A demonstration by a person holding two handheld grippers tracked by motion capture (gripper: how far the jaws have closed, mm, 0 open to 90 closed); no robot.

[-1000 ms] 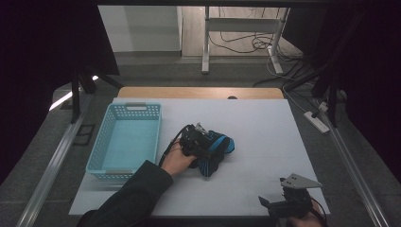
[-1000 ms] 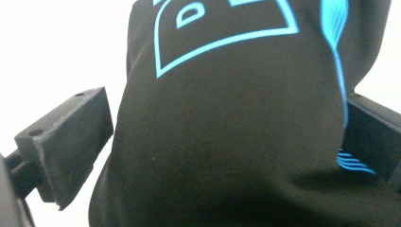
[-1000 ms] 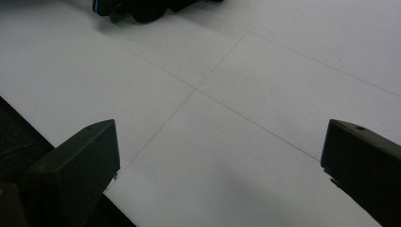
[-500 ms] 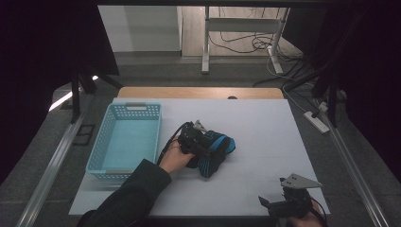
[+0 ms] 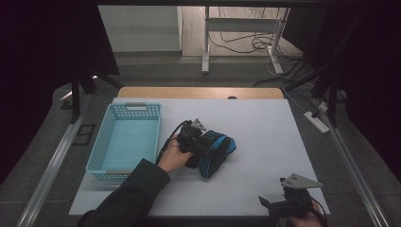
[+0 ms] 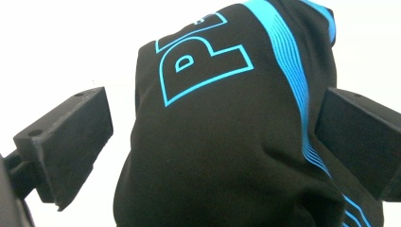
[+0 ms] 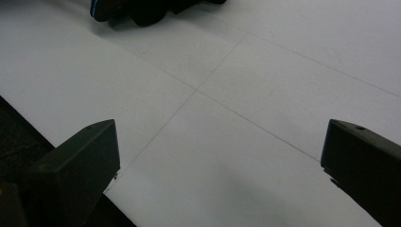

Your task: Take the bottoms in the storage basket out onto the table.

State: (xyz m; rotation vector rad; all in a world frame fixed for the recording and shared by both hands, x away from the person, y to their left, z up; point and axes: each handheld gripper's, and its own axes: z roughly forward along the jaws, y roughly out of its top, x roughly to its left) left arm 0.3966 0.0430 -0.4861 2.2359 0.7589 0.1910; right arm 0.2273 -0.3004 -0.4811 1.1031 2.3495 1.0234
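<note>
Black cloth, high view: a rolled bundle of black fabric with blue stripes [image 5: 215, 151] lies mid-table, just right of the blue basket [image 5: 124, 140]; the left tongs [image 5: 198, 142] sit on its left end, held by a hand [image 5: 172, 156].
Right tongs, high view: the right tongs [image 5: 272, 204] rest at the near right edge of the white table [image 5: 265, 137], well apart from the bundle.
Left gripper view: jaws stand apart, one on each side of the bundle [image 6: 236, 127]; the right jaw looks to be touching the cloth, the left has a gap.
Risk, left gripper view: soft, bulky fabric may slip or unroll if only a fold is pinched.
Right gripper view: jaws wide apart over bare table, nothing between them; the bundle [image 7: 142, 12] lies far off at the top.
Risk, right gripper view: likely none; it is idle.
</note>
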